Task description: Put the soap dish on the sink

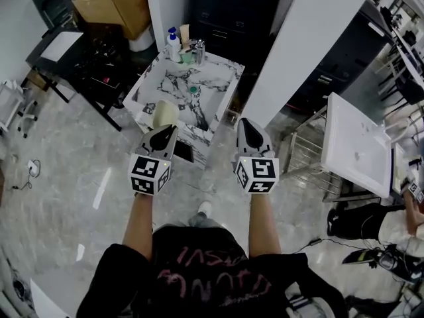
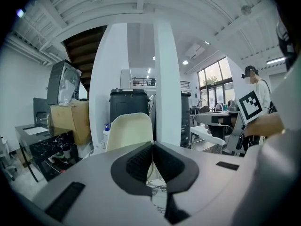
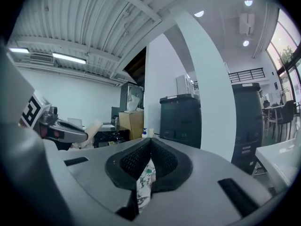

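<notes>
Workshop bay, marble sink ahead: soap dish gripped, not yet down.

Left claw (image 1: 167,130) is clamped on the near edge of the cream soap dish (image 1: 165,114). The dish sticks out past the tips at 12 o'clock, in line with the near-left corner of the sink (image 1: 150,79); my read is it isn't resting there yet. The edge grip leaves the underside free for setting down. Right claw (image 1: 247,123) has its jaws together on nothing, parked at 3 o'clock of the left, out of the path. Faucet (image 1: 197,50) and soap bottle (image 1: 173,44) crowd the far rim at 12, so the near or side ledge looks like the free landing spot.
</notes>
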